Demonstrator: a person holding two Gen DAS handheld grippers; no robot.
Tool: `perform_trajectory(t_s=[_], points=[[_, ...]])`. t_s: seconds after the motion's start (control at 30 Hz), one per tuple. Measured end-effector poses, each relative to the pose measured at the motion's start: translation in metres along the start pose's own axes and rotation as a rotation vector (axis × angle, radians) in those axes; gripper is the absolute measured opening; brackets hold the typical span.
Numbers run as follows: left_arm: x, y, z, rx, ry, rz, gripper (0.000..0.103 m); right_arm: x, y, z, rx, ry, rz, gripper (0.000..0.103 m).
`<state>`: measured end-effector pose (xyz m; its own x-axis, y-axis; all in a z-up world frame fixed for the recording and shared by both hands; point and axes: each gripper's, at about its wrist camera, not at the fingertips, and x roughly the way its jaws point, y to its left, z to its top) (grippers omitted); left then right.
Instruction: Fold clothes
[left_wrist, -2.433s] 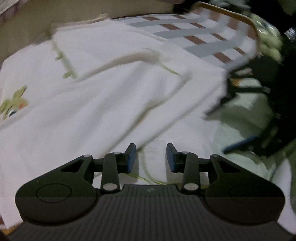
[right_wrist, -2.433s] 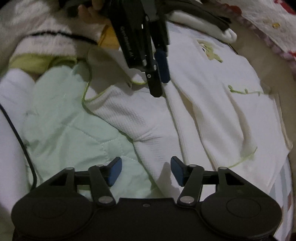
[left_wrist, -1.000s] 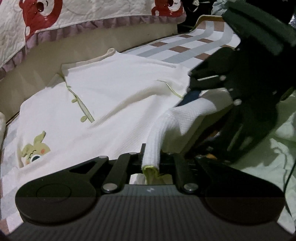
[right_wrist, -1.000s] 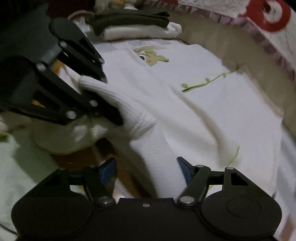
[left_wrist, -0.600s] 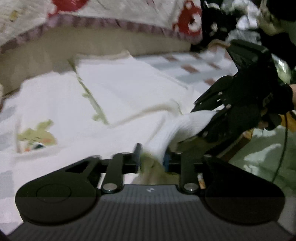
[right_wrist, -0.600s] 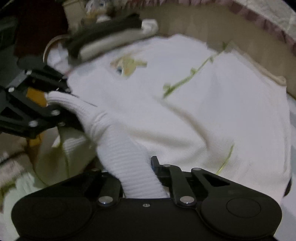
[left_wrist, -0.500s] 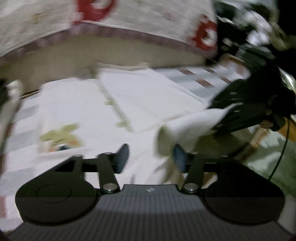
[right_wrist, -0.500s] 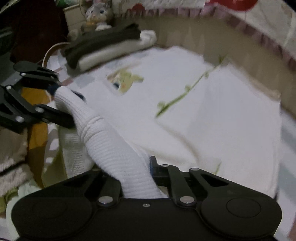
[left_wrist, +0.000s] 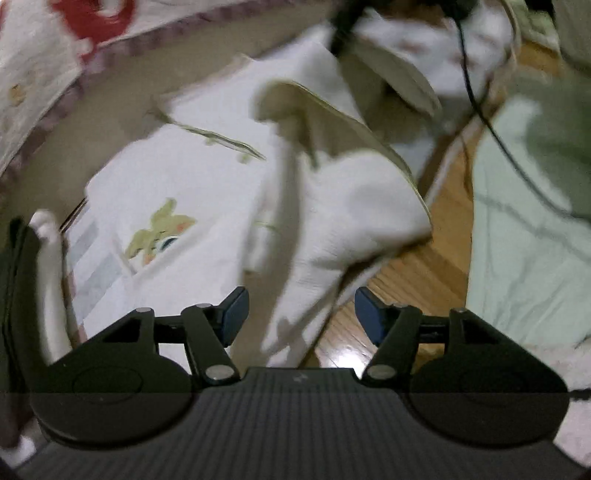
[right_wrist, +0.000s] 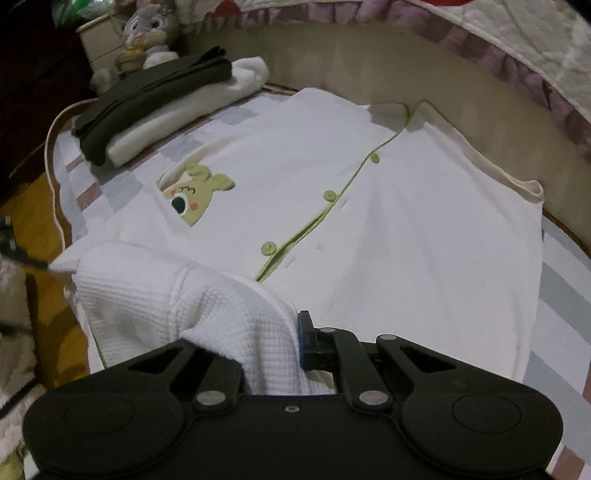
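White waffle-knit child's top with green piping, green buttons and a small animal patch (right_wrist: 332, 206) lies spread front-up on the striped mattress (right_wrist: 554, 295) of a cot-like bed, collar toward the far padded wall. A second ago the left gripper (left_wrist: 301, 315) pinched the tip of the near sleeve (right_wrist: 177, 295) while the right one stood wide beside it; now the roles are swapped. The left gripper's fingers have just been opening and stand spread, with loose cloth hanging ahead of them but nothing pressed between the blue pads. The right gripper (right_wrist: 291, 347) has its fingers pressed together on the sleeve, whose bunched cloth rises out of them and drapes to the left, off the near edge of the top. So the sleeve has been handed from left to right. That likely sets up the next fold: carrying the sleeve across the chest toward the button line. A folded stack of dark and cream clothes (right_wrist: 159, 96) sits far left.
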<state>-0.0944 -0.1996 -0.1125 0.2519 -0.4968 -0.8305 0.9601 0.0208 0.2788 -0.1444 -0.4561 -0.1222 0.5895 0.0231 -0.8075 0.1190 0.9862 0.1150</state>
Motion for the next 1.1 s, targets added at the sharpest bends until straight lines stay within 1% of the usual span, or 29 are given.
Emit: perform_trajectory(t_s=[0.1,0.2,0.23,0.33,0.37,0.43,0.47,0.57,0.63,0.67,0.7,0.73,0.77,0.8,0.83,0.9,1.0,1.07,1.1], points=[[0.02,-0.008,0.008,0.053,0.005,0.136,0.063,-0.002,-0.001,-0.003,0.021,-0.011,0.0,0.007],[0.028,-0.011,0.01,0.048,-0.035,0.248,0.063,-0.004,-0.003,-0.005,0.042,-0.023,-0.001,0.007],[0.025,-0.017,0.008,0.084,-0.057,0.286,0.063,-0.005,-0.004,-0.006,0.049,-0.028,0.0,0.007],[0.002,-0.046,-0.002,0.208,-0.198,0.279,0.063,-0.005,-0.007,-0.007,0.06,-0.041,0.0,0.007],[0.0,-0.055,-0.004,0.244,-0.215,0.29,0.064,-0.005,-0.008,-0.007,0.065,-0.046,0.001,0.007],[0.009,-0.072,-0.006,0.336,-0.173,0.331,0.065,-0.003,-0.009,-0.009,0.075,-0.054,0.004,0.007],[0.019,-0.075,-0.006,0.363,-0.13,0.343,0.065,-0.002,-0.01,-0.01,0.081,-0.057,0.007,0.007],[0.05,-0.079,-0.004,0.412,-0.001,0.361,0.065,0.0,-0.014,-0.013,0.105,-0.068,0.019,0.007],[0.069,-0.079,-0.003,0.453,0.054,0.402,0.065,0.0,-0.017,-0.014,0.121,-0.078,0.028,0.007],[0.076,-0.08,-0.004,0.466,0.061,0.412,0.065,0.0,-0.018,-0.015,0.126,-0.082,0.033,0.007],[0.08,-0.079,-0.003,0.474,0.045,0.417,0.065,0.0,-0.018,-0.016,0.129,-0.085,0.035,0.007],[0.081,-0.076,-0.001,0.464,0.035,0.402,0.062,0.0,-0.019,-0.017,0.132,-0.087,0.037,0.007],[0.082,-0.073,0.001,0.452,0.026,0.384,0.039,0.0,-0.019,-0.017,0.134,-0.088,0.039,0.007],[0.082,-0.068,0.005,0.413,0.034,0.347,0.017,0.0,-0.019,-0.017,0.137,-0.09,0.04,0.007],[0.077,-0.064,0.007,0.373,0.021,0.349,0.004,0.001,-0.02,-0.018,0.139,-0.09,0.041,0.007],[0.066,-0.054,0.01,0.292,-0.012,0.362,0.004,0.002,-0.02,-0.018,0.14,-0.088,0.04,0.007],[0.036,-0.037,0.016,0.183,-0.112,0.444,0.004,0.005,-0.022,-0.018,0.147,-0.083,0.032,0.007],[0.027,-0.023,0.02,0.134,-0.154,0.489,0.004,0.008,-0.027,-0.018,0.166,-0.082,0.039,0.007],[0.026,-0.016,0.023,0.126,-0.163,0.503,0.004,0.009,-0.029,-0.019,0.176,-0.082,0.045,0.007]])
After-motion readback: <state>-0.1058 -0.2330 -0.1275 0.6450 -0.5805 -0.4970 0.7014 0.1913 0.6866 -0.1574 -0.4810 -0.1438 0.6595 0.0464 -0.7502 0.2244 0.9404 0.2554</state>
